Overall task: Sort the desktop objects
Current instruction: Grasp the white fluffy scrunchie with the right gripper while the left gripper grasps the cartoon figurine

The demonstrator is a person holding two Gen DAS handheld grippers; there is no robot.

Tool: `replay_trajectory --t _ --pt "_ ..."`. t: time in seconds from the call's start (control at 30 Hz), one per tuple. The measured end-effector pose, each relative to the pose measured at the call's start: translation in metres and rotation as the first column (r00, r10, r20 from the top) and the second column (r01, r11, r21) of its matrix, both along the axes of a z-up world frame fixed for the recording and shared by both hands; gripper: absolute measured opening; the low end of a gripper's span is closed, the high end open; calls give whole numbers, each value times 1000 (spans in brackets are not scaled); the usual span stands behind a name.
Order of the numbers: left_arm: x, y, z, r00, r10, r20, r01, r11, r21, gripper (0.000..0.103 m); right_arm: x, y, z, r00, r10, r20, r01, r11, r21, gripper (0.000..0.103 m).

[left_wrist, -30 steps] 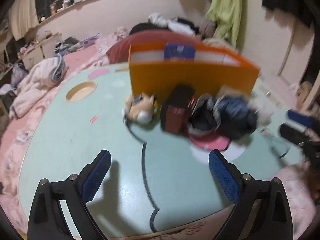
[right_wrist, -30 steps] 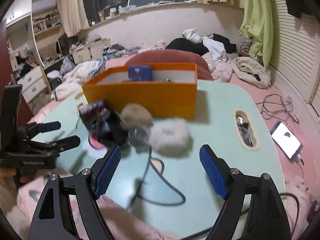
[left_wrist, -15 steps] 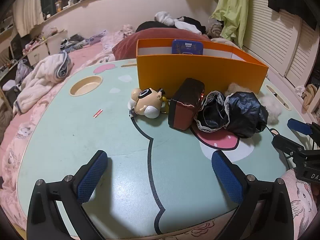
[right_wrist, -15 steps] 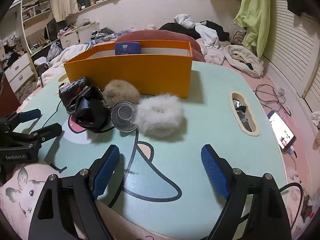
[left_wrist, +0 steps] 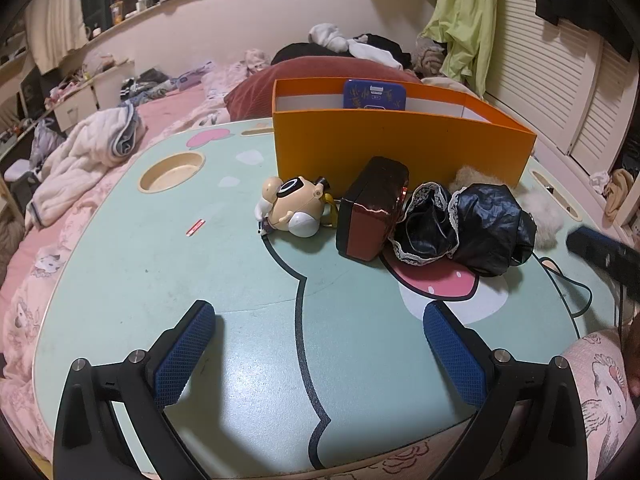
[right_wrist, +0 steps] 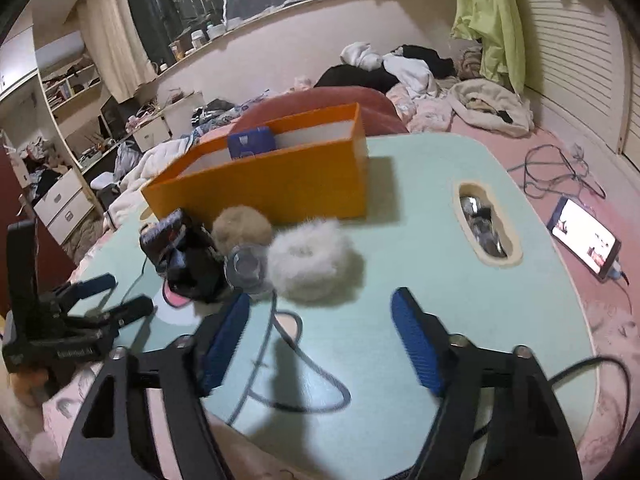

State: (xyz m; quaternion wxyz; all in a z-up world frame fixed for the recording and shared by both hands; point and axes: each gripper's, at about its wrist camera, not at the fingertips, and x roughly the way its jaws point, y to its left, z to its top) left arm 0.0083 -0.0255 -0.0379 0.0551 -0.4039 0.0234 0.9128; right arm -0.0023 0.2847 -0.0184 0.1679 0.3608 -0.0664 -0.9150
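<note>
Most of the sorting is still ahead of me, as I judge it: only a blue case (left_wrist: pixel 375 95) stands inside the orange box (left_wrist: pixel 400 146), leaning on its far wall, while everything else sits loose on the counter (left_wrist: pixel 160 280) in front of it. There I count a cartoon figurine (left_wrist: pixel 294 210), a dark red box (left_wrist: pixel 374 214), a black lace-trimmed pouch (left_wrist: pixel 430 226), a crumpled black bag (left_wrist: pixel 494 230), a tan pom-pom (right_wrist: pixel 241 228), a small clear cup (right_wrist: pixel 248 266) and a white fluffy ball (right_wrist: pixel 314 258), all huddled together just beside the box. My left gripper (left_wrist: pixel 318 344) hangs over bare counter with jaws spread wide and nothing between them. My right gripper (right_wrist: pixel 320 340) is drawing its jaws closer, also with nothing between them, the white fluffy ball lying just beyond its tips.
</note>
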Motion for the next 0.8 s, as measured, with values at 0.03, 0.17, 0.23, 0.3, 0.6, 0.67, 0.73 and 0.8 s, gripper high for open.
replay_trajectory --t 0.03,0.17,0.23,0.3,0.6,0.67,0.73,0.8 --pt "0 0 0 1000 0 0 0 1000 0 103 -4 0 5 1000 -16 -10 16 1000 -8 66" --pt "0 0 0 1000 0 0 0 1000 0 103 -22 -5 12 999 -43 3 43 999 1 57" --pt "0 0 0 1000 0 0 0 1000 0 103 -31 -10 11 999 -45 17 45 998 32 57" --pt "0 0 0 1000 0 0 0 1000 0 103 -42 -19 5 997 -33 67 28 997 70 57" --pt "2 -6 4 1000 13 -14 -13 999 44 103 -32 -33 -9 998 13 55 -21 987 159 43" --pt "3 -16 7 999 48 -23 -46 995 91 103 -18 -24 -5 1000 15 -3 -15 994 104 43" --pt "3 -27 11 996 84 -29 -80 987 136 102 -5 -15 0 998 0 -56 3 998 57 43" --pt "1 -36 17 994 97 -43 -88 981 174 94 0 -11 4 996 -8 -86 10 1000 27 43"
